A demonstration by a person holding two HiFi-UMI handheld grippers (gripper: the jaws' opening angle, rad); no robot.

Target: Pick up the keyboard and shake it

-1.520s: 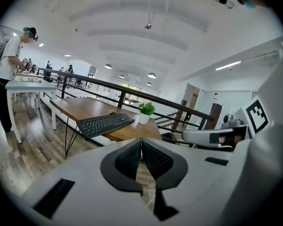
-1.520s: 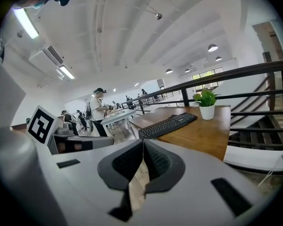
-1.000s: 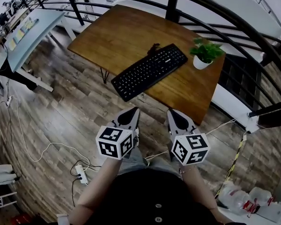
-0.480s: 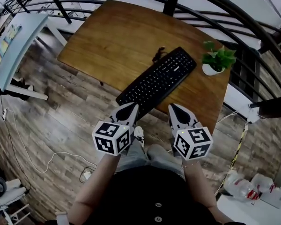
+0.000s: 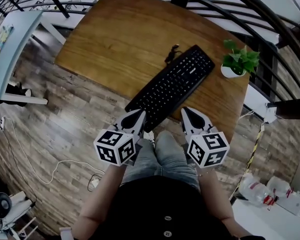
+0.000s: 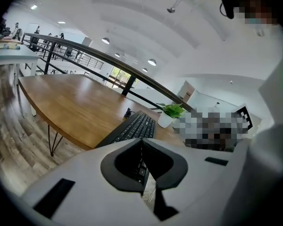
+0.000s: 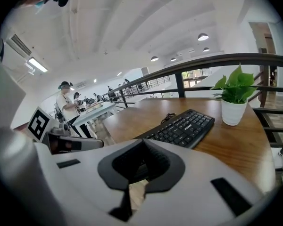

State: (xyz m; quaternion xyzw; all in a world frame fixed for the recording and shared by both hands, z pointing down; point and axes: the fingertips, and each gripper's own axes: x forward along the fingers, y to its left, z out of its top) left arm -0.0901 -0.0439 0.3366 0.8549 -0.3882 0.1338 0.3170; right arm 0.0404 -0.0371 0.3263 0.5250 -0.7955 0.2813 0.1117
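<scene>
While you hold both grippers at the table's [image 5: 115, 39] near edge, neither one grips anything. Your left gripper [image 5: 139, 113] has its jaws pressed together with nothing between them. In the head view its tip overlaps the near-left corner of the keyboard [image 5: 172, 86], but I can't tell whether they touch. Your right gripper [image 5: 186, 110] is also closed and empty. Its tip sits just beside the keyboard's near long edge, over the table rim.

The keyboard lies flat on the wood top. It runs diagonally from the near edge toward the far right. It is black, keys up, and not lifted. A short dark cable [image 5: 171, 53] is bunched against its far long edge. The plant [image 5: 238, 61] in a white pot stands upright near the keyboard's far-right end, apart from it.

Both marker cubes face the head camera, with your knees between them. A curved black railing [image 5: 270, 21] runs behind the table. A white cord [image 5: 37, 166] trails over the plank floor to your left.
</scene>
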